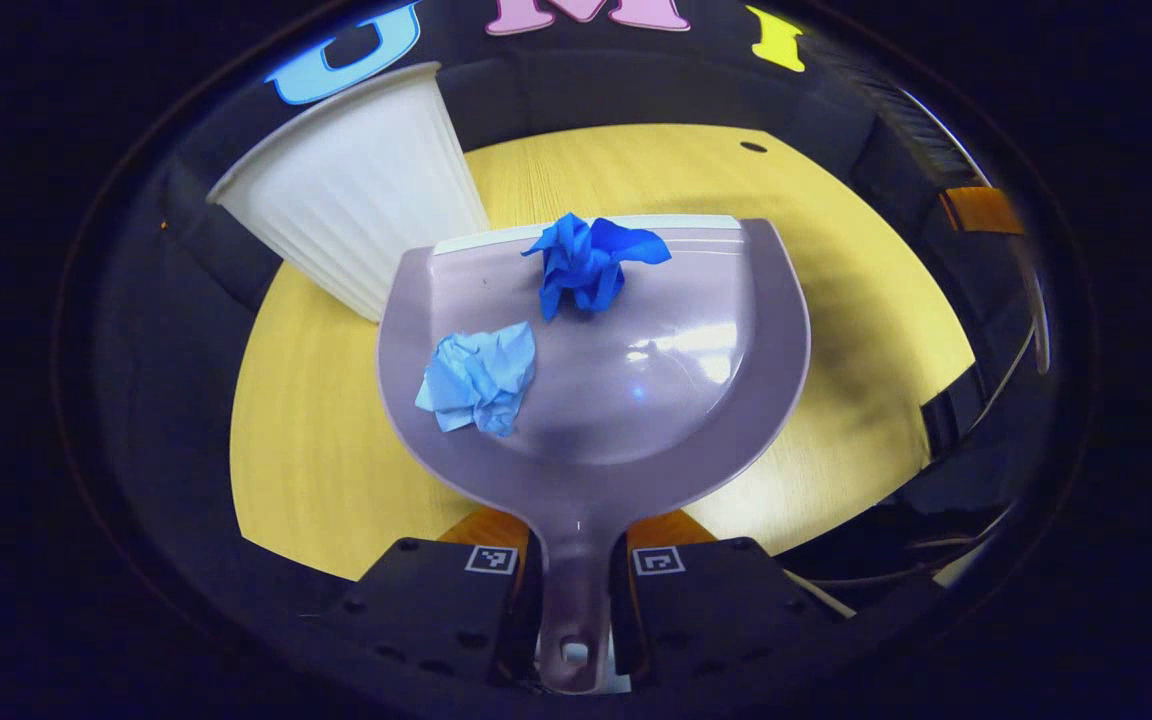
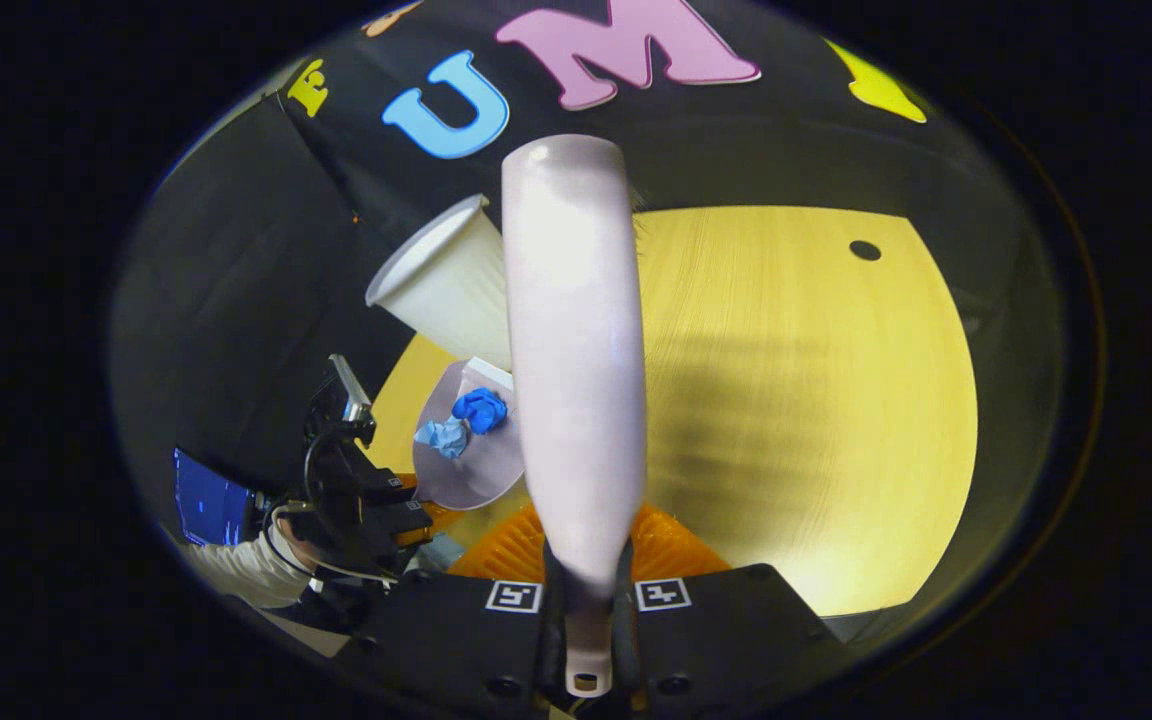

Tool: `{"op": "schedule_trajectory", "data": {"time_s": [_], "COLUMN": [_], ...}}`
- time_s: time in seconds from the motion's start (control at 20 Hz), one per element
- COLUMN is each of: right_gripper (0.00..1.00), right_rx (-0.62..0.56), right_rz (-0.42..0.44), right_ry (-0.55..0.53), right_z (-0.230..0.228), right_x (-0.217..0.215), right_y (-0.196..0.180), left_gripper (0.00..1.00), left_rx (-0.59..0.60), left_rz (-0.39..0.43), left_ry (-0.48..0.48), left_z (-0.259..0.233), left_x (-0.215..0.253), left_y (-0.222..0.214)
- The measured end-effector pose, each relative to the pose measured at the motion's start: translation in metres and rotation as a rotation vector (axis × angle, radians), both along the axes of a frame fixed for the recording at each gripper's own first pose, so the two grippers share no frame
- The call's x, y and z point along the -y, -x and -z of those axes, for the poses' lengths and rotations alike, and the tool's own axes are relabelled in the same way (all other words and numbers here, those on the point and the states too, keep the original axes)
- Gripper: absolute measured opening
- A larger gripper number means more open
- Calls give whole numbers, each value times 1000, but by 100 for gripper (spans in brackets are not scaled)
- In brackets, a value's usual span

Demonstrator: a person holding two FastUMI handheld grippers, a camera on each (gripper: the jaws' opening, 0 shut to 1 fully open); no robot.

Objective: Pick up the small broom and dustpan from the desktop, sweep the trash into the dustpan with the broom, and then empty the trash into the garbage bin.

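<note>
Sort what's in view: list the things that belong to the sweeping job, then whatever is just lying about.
Job:
dustpan, handle clamped in left gripper
dark blue wad in the pan
light blue wad in the pan
broom, handle clamped in right gripper
white bin

Lying about:
nothing loose; the table has one small dark hole

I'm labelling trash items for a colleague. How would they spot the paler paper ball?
Find the yellow table, then the grey dustpan held above it. Two crumpled balls lie inside; the pale blue ball sits nearer the handle, lighter than the dark blue ball by the front lip.
</note>
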State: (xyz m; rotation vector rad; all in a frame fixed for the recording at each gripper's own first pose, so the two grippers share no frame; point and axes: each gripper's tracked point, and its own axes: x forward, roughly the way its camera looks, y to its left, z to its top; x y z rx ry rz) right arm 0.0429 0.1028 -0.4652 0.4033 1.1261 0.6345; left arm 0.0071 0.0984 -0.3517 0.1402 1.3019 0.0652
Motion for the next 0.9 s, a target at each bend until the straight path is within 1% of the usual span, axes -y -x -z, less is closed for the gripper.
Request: {"op": "schedule_trajectory", "data": {"time_s": [0.1, 0.2, 0.3, 0.35, 0.45, 0.5, 0.55, 0.65, 0.75, 0.9], "right_gripper": [19, 19, 19, 19, 19, 19, 19, 19, 19, 19], "right_rx": [99, 193, 246, 256, 283, 295, 308, 322, 325, 323], "right_rz": [52, 87, 119, 120, 126, 123, 124, 129, 141, 163], "right_ry": [20, 25, -13, -26, -44, -47, -45, -27, -20, -7], "right_z": [15, 31, 41, 45, 50, 53, 52, 64, 59, 60], "right_x": [-6, -20, -23, -24, -24, -23, -22, -21, -13, -1], "right_y": [0, -1, -2, -1, 0, 0, 0, -1, 0, 3], "left_gripper": [25, 27, 25, 25, 27, 25, 25, 25, 25, 25], "left_rx": [88, 186, 282, 318, 374, 416, 438, 452, 427, 357], "left_rz": [-5, -32, -42, -33, 0, 23, 49, 81, 99, 132], "left_ry": [38, 95, 131, 121, 66, 29, -21, -120, -187, -364], "left_z": [-11, -22, -31, -32, -27, -25, -19, -11, -10, -15], "left_x": [5, 10, 11, 8, 2, -4, -12, -31, -34, -42], "left_y": [-6, -17, -27, -27, -32, -35, -38, -43, -41, -38]}}
